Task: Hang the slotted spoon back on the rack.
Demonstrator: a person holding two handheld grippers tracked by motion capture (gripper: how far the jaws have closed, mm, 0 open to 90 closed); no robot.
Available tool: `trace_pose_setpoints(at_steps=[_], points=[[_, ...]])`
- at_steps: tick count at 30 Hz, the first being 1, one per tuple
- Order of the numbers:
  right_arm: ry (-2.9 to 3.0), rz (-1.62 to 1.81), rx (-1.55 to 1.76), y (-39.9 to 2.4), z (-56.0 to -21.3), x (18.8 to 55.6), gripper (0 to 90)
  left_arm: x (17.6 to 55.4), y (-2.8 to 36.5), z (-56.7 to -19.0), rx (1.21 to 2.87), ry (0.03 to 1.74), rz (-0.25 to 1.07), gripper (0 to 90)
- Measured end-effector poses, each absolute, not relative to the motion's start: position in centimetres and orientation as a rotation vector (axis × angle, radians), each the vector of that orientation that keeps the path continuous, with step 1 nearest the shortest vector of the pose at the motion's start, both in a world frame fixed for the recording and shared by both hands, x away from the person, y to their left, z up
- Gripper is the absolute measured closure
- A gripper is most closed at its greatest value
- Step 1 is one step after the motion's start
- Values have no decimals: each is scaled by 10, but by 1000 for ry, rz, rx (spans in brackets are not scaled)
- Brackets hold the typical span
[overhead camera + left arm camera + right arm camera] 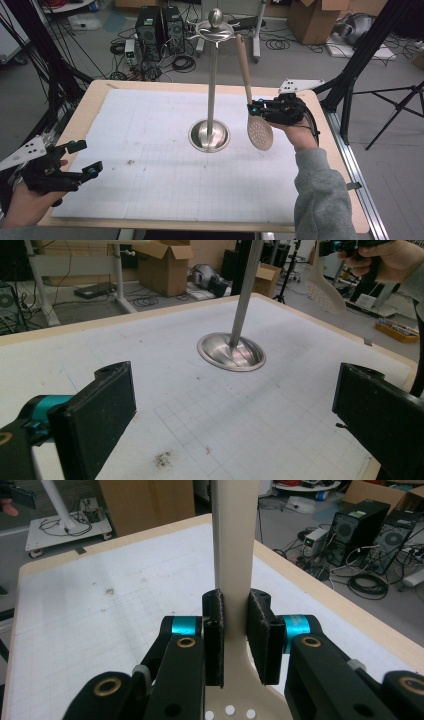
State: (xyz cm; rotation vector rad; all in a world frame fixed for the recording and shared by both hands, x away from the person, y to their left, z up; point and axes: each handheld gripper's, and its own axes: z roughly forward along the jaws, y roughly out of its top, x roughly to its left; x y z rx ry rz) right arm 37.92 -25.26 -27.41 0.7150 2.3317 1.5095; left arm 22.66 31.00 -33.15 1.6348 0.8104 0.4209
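Beside the stand (212, 75), right gripper (257, 108) clamps the skimmer (260, 132) at its neck; light, stiff; left gripper (85, 159) gapes empty

A wooden table (98, 95) was covered by a white gridded mat (150, 165). The round steel base of a stand (209, 136) was seen at the frame's centre, and a dark smudge (131, 162) left of it.

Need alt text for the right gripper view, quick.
The right gripper is shut on a beige slotted spoon's handle, just above the holed bowl. Behind it lie the gridded table and computer towers on the floor.
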Motion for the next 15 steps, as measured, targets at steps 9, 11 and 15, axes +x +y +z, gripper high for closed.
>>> trace_pose_setpoints(at_steps=[9, 11, 15], points=[[2339, 1508, 735, -243, -277, 383, 779, 226, 311, -331, 1634, 811, 422, 41], [2335, 1503, 729, -241, -278, 384, 778, 226, 311, -331, 1634, 810, 422, 41], [2338, 1505, 732, -237, -279, 386, 778, 225, 312, -330, 1632, 811, 425, 41]])
